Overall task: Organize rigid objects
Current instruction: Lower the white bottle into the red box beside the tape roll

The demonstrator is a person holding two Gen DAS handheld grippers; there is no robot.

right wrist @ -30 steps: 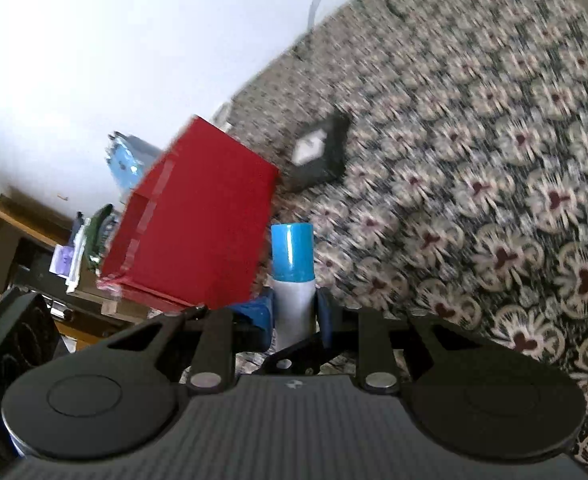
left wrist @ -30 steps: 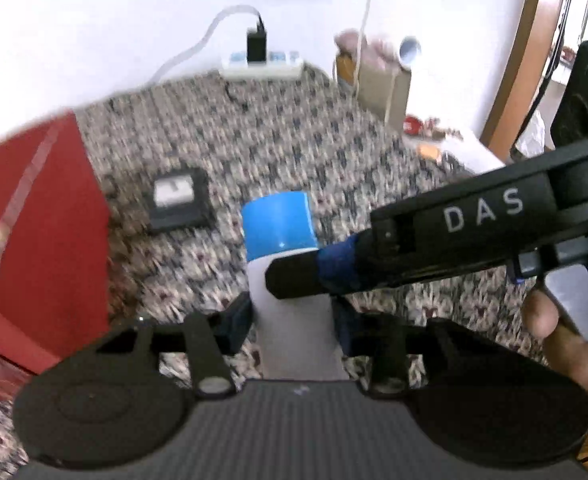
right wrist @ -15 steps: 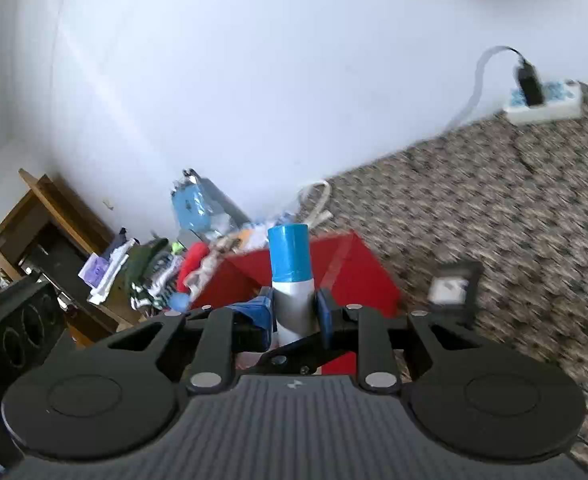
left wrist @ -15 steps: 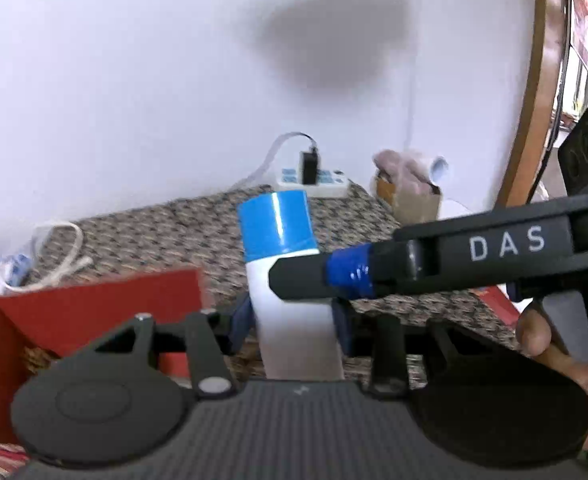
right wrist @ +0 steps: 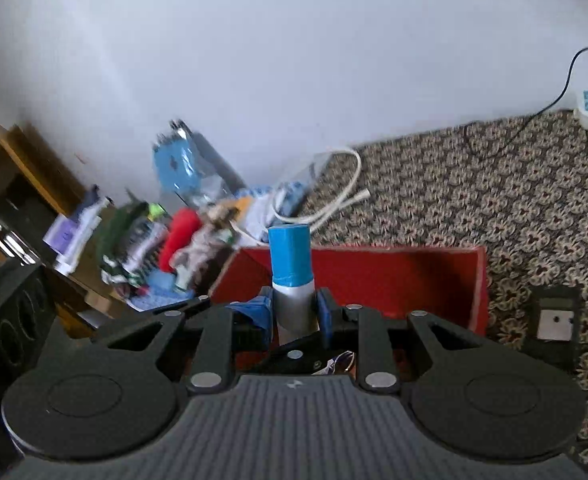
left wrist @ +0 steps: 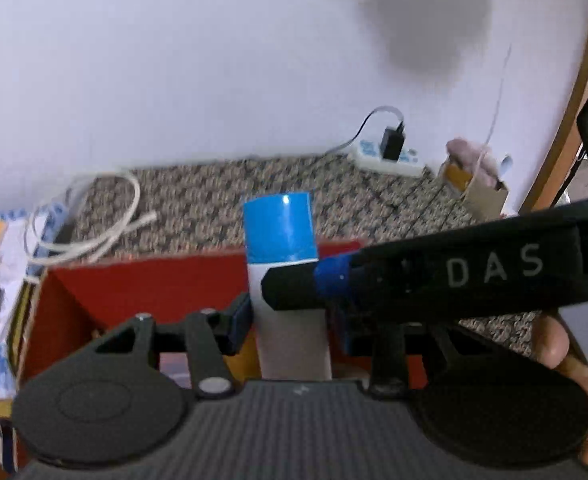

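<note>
A flower-patterned carpet (right wrist: 494, 200) runs to a white wall (left wrist: 214, 60), with an open red box (right wrist: 394, 276) on it. The left gripper (left wrist: 290, 320) pinches the grey body of a blue-capped bottle (left wrist: 280, 228) upright above the box. The right gripper (right wrist: 294, 312) clamps the same bottle, its fingers (left wrist: 290, 286) crossing just below the cap.

Soft daylight filled both views and the white wall (left wrist: 174, 60) was bright. One blurry dark shadow (left wrist: 426, 36) lay on it, far right. Motion blur softened the clutter (right wrist: 142, 236) at left. The fisheye lens bent the edges.
</note>
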